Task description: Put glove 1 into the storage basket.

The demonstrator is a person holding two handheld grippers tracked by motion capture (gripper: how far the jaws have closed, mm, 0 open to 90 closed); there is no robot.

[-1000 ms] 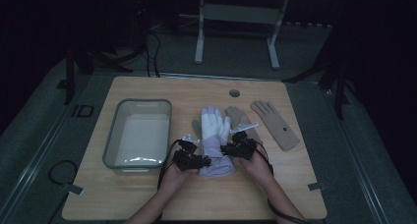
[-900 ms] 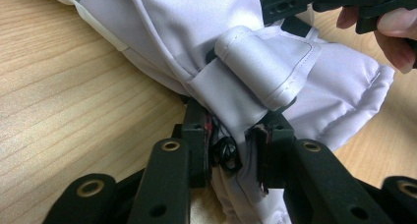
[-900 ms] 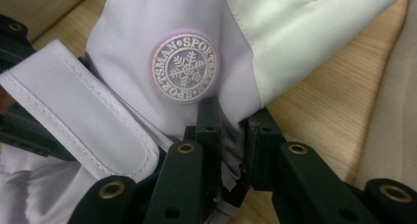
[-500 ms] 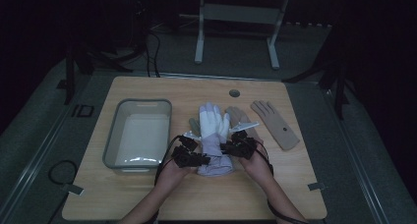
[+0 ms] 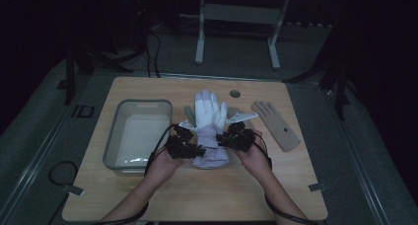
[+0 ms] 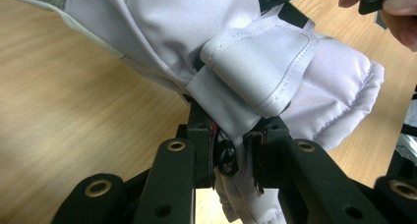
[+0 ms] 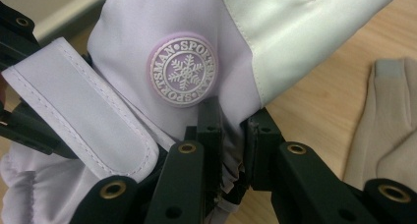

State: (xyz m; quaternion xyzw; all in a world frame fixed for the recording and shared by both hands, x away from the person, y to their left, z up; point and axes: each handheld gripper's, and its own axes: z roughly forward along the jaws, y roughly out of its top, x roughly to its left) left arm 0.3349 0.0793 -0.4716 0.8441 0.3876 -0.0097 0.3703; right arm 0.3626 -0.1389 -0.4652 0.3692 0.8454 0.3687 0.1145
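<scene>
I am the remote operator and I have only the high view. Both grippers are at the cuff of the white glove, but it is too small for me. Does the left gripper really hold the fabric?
Observer: Yes. In the left gripper view the left gripper has the pale lilac cuff fabric of the white glove pinched between its jaws.
Operator: And the right one?
Observer: The right gripper is also shut on the cuff, just below a round badge.
Operator: What is on this badge?
Observer: A snowflake, with the word SPORTSMAN around it.
</scene>
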